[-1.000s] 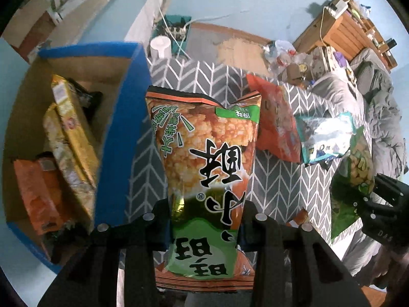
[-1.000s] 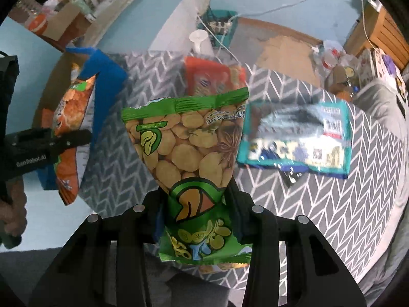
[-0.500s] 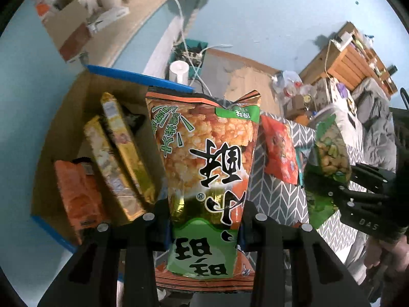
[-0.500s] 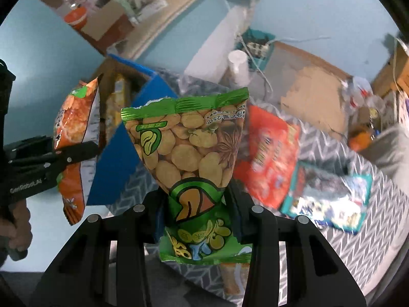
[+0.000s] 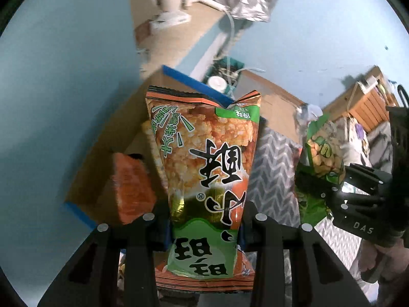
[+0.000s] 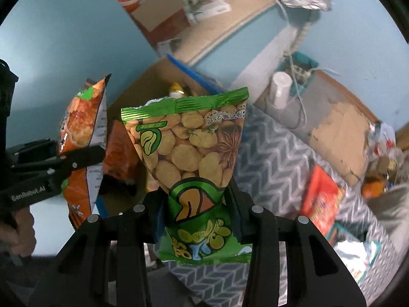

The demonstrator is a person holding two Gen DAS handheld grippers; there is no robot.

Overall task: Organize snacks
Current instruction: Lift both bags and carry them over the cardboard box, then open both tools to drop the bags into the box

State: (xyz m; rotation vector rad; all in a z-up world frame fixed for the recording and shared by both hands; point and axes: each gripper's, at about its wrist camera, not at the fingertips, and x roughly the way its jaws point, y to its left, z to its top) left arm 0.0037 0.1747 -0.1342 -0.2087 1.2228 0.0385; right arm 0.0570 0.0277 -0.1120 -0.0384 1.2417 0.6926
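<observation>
My left gripper [image 5: 204, 227] is shut on an orange-and-green rice cracker bag [image 5: 204, 158], held upright above the blue-edged cardboard box [image 5: 102, 158]. An orange snack bag [image 5: 130, 186] stands inside that box. My right gripper [image 6: 195, 217] is shut on a green broad-bean bag [image 6: 189, 148], held over the box's near corner [image 6: 102, 204]. In the right wrist view the left gripper [image 6: 76, 158] with its cracker bag [image 6: 81, 128] hangs at the left. In the left wrist view the right gripper [image 5: 329, 192] with the green bag [image 5: 319, 153] is at the right.
A grey chevron cloth [image 6: 268, 153] covers the surface, with a red snack bag [image 6: 322, 199] and a teal packet [image 6: 358, 253] lying on it. A white cup [image 6: 281, 89] and cables sit behind the box. A shelf with boxes [image 6: 163, 18] runs along the blue wall.
Both grippers carried their bags leftward and upward from over the chevron cloth to above the blue box. The view swung toward the wall and shelf. Both grips held.
</observation>
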